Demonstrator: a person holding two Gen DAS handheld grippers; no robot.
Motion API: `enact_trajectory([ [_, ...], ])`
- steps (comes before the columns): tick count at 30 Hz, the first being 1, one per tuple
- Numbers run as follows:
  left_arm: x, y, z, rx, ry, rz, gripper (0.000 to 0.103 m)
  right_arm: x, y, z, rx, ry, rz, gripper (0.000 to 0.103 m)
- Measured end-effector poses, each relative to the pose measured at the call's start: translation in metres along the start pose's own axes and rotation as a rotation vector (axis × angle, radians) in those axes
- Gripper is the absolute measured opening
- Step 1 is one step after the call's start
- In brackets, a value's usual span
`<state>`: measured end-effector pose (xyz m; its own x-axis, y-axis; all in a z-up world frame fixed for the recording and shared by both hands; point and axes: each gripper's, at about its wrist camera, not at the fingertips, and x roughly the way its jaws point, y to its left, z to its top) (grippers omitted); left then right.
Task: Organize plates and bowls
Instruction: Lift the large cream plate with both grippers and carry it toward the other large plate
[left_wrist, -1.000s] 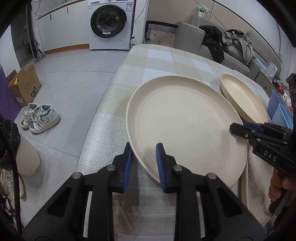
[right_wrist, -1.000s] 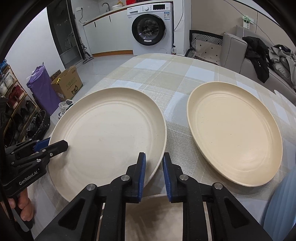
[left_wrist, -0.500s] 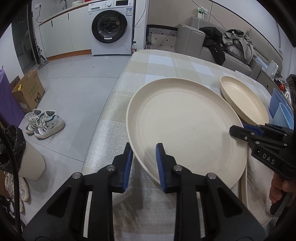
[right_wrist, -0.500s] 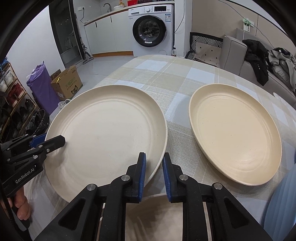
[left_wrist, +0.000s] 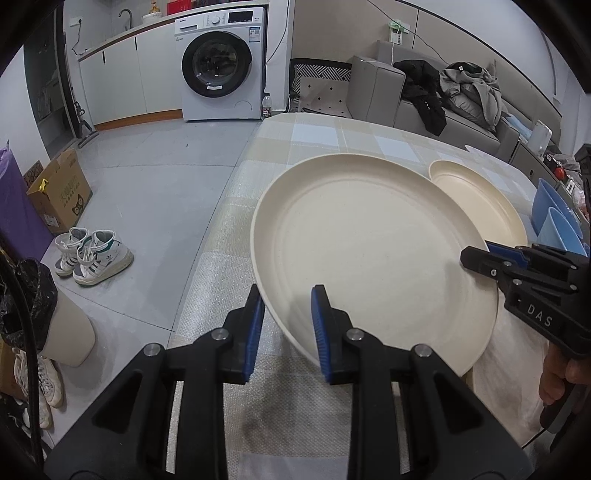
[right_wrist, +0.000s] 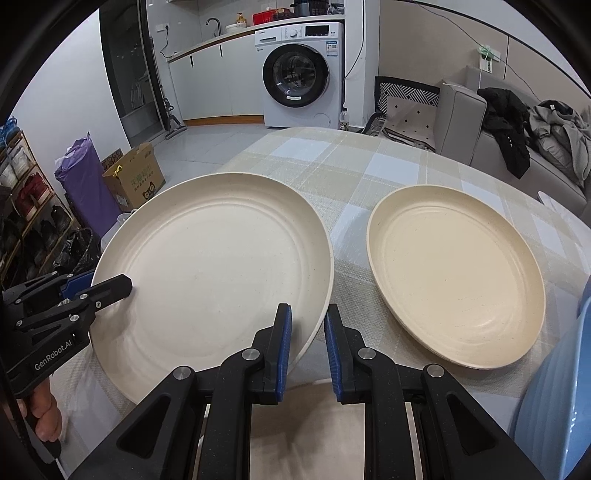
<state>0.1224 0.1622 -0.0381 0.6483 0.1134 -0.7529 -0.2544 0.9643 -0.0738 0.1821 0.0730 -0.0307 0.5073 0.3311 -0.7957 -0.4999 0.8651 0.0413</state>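
Note:
A large cream plate (left_wrist: 369, 251) (right_wrist: 221, 266) hangs a little above the checked tablecloth, held at two sides. My left gripper (left_wrist: 286, 314) is shut on its near left rim, blue pads on either face. My right gripper (right_wrist: 308, 325) is shut on the opposite rim; it shows in the left wrist view as the right gripper (left_wrist: 476, 254), and the left gripper (right_wrist: 110, 286) shows in the right wrist view. A second, yellower cream plate (right_wrist: 454, 273) (left_wrist: 480, 199) lies flat on the table beside it.
Blue bowls (left_wrist: 554, 218) (right_wrist: 554, 387) stand at the table's right edge. Another cream dish (right_wrist: 314, 424) lies under the right gripper. Left of the table is open floor with shoes (left_wrist: 92, 254), a cardboard box (left_wrist: 59, 192) and a washing machine (left_wrist: 221, 66). A sofa (right_wrist: 498, 147) is behind.
The held plate has risen slightly off the cloth, its left side lifted with the left gripper. Both grips stay the same. The second plate has not moved.

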Motion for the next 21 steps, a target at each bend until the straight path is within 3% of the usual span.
enact_trajectory([
  [21,-0.059,-0.02,-0.004,0.042,-0.055,-0.035,0.022,-0.056,-0.006,-0.008,0.032,-0.075,-0.022,0.02],
])
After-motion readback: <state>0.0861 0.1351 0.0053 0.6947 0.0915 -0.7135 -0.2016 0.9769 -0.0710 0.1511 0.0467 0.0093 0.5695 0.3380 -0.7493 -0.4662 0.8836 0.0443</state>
